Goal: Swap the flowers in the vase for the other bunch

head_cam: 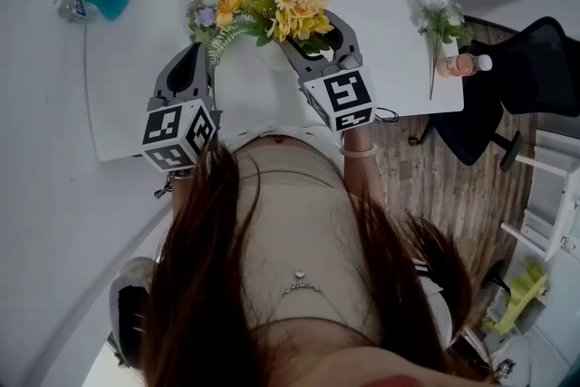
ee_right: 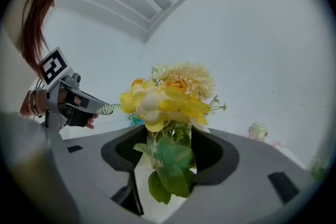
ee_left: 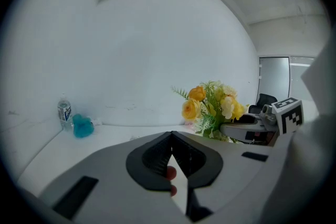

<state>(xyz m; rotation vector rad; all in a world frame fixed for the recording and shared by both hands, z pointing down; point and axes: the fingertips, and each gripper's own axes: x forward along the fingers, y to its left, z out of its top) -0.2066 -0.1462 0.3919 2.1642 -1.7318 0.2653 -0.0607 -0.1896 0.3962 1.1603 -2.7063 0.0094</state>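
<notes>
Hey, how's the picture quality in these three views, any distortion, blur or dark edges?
Head view: even soft light, with strong fisheye bending the white table along its edges. Left gripper view: black round vignette, and the left tool is soft close to the lens. Right gripper view: same dark corners, the yellow flower bunch is fairly sharp, and its nearest leaves are slightly soft.
</notes>
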